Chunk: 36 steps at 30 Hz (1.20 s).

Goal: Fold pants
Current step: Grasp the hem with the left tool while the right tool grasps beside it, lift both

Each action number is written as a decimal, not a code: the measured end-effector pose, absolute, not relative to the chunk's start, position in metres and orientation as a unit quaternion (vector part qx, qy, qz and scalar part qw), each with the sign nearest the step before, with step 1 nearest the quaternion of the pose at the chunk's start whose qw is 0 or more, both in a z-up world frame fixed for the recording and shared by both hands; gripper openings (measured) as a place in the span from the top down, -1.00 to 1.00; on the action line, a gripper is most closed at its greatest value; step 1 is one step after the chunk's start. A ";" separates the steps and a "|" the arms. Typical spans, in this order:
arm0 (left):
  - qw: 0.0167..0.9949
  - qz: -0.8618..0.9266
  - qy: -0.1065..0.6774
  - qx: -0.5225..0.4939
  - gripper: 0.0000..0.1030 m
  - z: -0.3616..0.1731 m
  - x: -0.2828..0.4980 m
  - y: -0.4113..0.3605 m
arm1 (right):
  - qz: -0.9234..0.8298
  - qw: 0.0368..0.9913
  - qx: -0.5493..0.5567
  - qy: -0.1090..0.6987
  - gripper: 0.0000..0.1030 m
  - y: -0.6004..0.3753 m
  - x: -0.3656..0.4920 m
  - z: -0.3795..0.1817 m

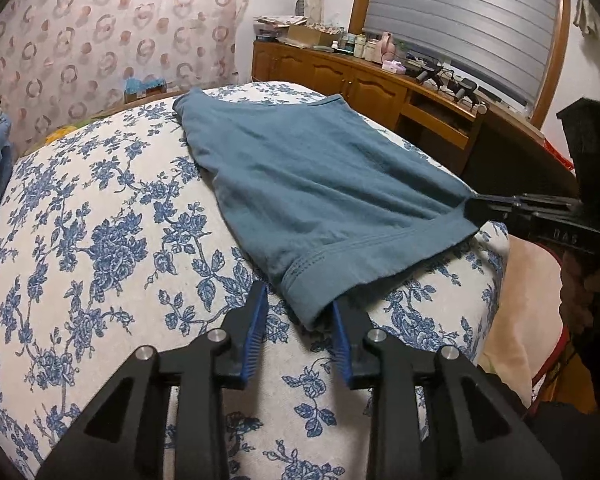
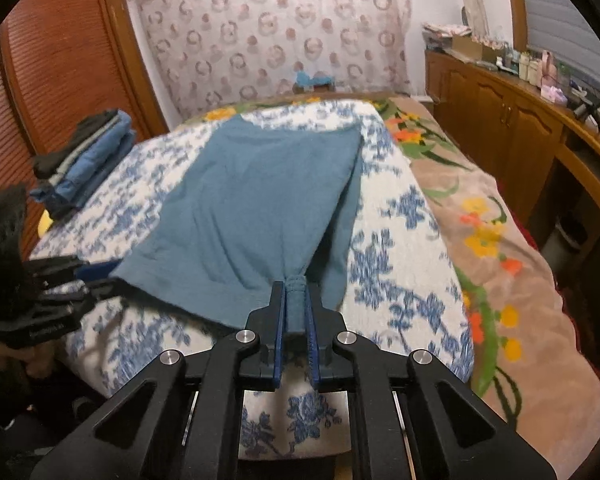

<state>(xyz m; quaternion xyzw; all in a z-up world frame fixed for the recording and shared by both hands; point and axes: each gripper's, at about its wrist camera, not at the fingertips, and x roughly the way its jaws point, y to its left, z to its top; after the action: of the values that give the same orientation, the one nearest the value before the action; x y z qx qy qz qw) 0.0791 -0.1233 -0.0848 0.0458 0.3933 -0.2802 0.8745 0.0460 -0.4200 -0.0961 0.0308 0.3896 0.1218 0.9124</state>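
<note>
Teal pants (image 1: 320, 168) (image 2: 252, 192) lie flat on a white bed cover with blue flowers (image 1: 100, 240) (image 2: 400, 264). My right gripper (image 2: 295, 288) is shut on a bunched near corner of the pants, and the cloth rises slightly toward it. In the left wrist view it (image 1: 470, 208) comes in from the right and pinches the same edge. My left gripper (image 1: 300, 296) is open around the other near corner: the cloth reaches the right pad, while bed cover shows between the cloth and the left pad (image 1: 256, 328). It (image 2: 100, 276) appears blurred at the left in the right wrist view.
A stack of folded clothes (image 2: 88, 152) sits at the bed's far left. A flowered brown blanket (image 2: 480, 220) covers the bed's right side. A cluttered wooden cabinet (image 1: 340, 76) (image 2: 500, 108) runs along the right wall, with louvred wooden doors (image 2: 40, 60) on the left.
</note>
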 end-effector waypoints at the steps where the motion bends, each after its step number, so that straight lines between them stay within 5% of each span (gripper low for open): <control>1: 0.876 -0.280 0.390 0.047 0.43 -0.085 0.079 -0.123 | 0.118 0.912 0.033 0.392 0.86 -0.421 0.046 -0.099; 11: 0.880 -0.276 0.383 0.049 0.53 -0.087 0.080 -0.122 | 0.078 0.909 0.032 0.409 0.23 -0.423 0.048 -0.112; 17: 0.881 -0.274 0.382 0.051 0.48 -0.087 0.079 -0.123 | 0.090 0.908 0.036 0.408 0.21 -0.420 0.047 -0.113; 23: 0.884 -0.269 0.379 0.057 0.38 -0.087 0.081 -0.125 | 0.111 0.908 0.030 0.403 0.53 -0.418 0.048 -0.113; 27: 0.882 -0.284 0.372 0.057 0.75 -0.083 0.080 -0.126 | 0.126 0.907 0.032 0.400 0.83 -0.419 0.047 -0.111; 36: 0.906 -0.286 0.310 0.043 0.86 -0.019 0.074 -0.107 | 0.155 0.925 0.020 0.347 0.86 -0.405 0.040 -0.071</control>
<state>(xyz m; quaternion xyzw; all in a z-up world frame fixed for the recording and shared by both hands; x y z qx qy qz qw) 0.0745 -0.1066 -0.0186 0.0433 0.3098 -0.2856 0.9058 0.0395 -0.4055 -0.0715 0.0197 0.3465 0.1552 0.9249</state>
